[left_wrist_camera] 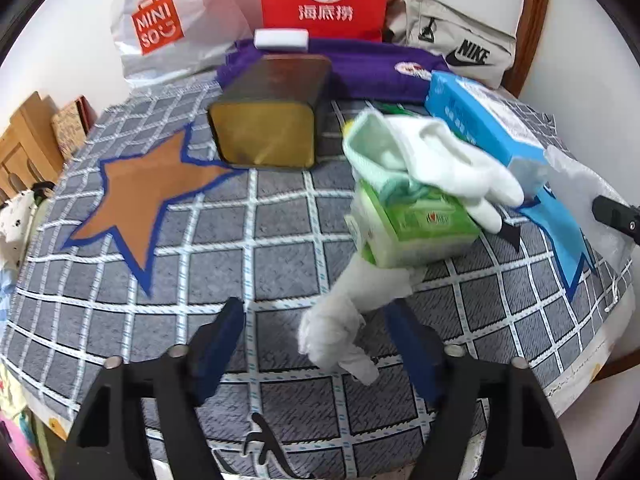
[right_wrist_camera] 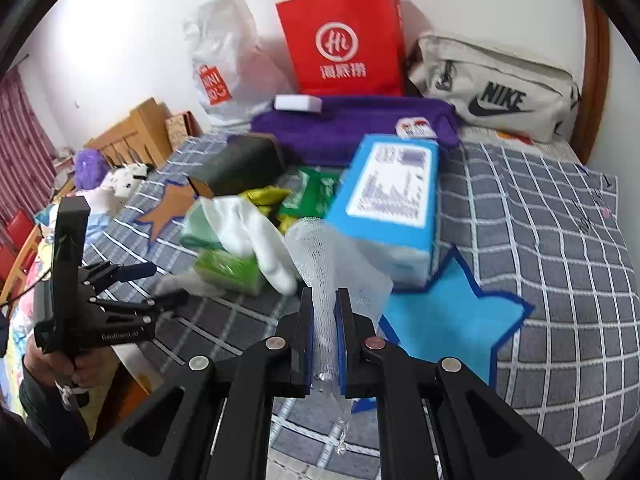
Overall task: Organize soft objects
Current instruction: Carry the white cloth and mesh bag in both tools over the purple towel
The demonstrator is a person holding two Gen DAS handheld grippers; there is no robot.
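Right wrist view: pinching white mesh netting [right_wrist_camera: 320,264] in the nearly closed right gripper [right_wrist_camera: 325,312]. Hovering half-open with the left gripper [left_wrist_camera: 320,344] around a crumpled white cloth [left_wrist_camera: 340,336], not yet clamping. Leaving gloves [left_wrist_camera: 452,160], tissue packs piled at one o'clock, unsorted.

1. Both views were bright and evenly lit; soft daylight washed the white wall [right_wrist_camera: 120,40], strongest toward 10 o'clock in the right wrist view.
2. Shadows were faint and short; a soft one fell beside the red bag [right_wrist_camera: 344,40] at its 3 o'clock edge.
3. Mild glare lay on the plastic bag [left_wrist_camera: 168,12].
4. Motion blur smeared the white glove [left_wrist_camera: 452,160] and the tissue [left_wrist_camera: 344,336] in the left wrist view, and the blue box [right_wrist_camera: 388,200] in the right.
5. Fisheye bending curved the grid cloth [left_wrist_camera: 280,220] toward every rim; black vignette filled the corners.
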